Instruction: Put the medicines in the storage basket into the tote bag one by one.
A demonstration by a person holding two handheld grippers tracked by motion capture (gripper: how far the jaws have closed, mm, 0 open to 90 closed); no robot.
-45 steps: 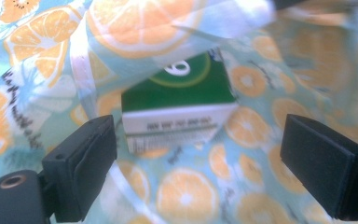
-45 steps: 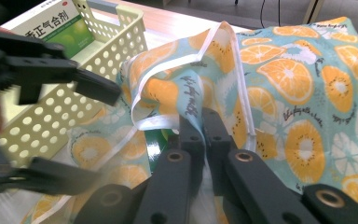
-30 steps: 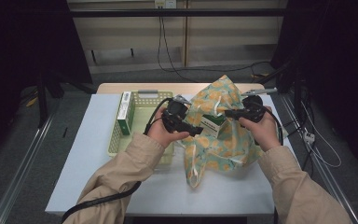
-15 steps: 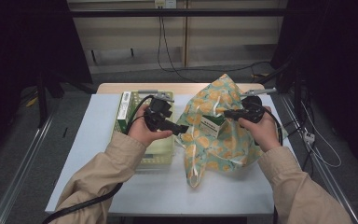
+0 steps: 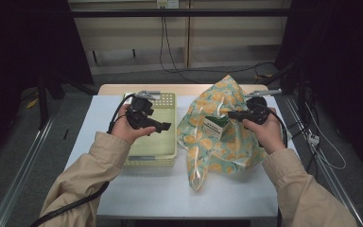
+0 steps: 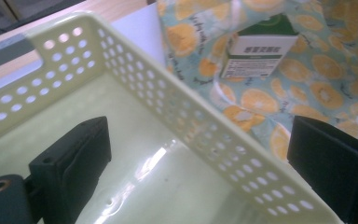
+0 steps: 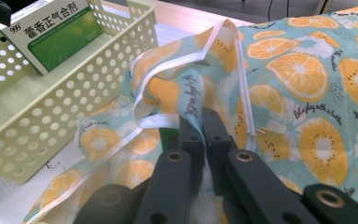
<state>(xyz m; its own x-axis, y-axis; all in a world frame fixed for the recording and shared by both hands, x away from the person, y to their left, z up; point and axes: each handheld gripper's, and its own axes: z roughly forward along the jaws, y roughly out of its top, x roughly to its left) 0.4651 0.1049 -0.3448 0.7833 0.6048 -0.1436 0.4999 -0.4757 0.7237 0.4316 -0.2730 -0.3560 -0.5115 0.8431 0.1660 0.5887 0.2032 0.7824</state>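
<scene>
Right tool point(image 7: 200, 126) pinching the bag's rim point(image 7: 193, 109); green box point(image 5: 216, 126) half hidden inside; left tool point(image 5: 163, 126) spread.

Small box point(image 5: 216, 126) half sunk in orange-print bag point(image 5: 217, 142); lower part hidden by fabric, print too small to read from high view. Basket point(image 6: 177, 98) cut off by frame edges in left gripper view. Green box point(image 7: 51, 35) in basket cropped at top edge in right gripper view.
</scene>
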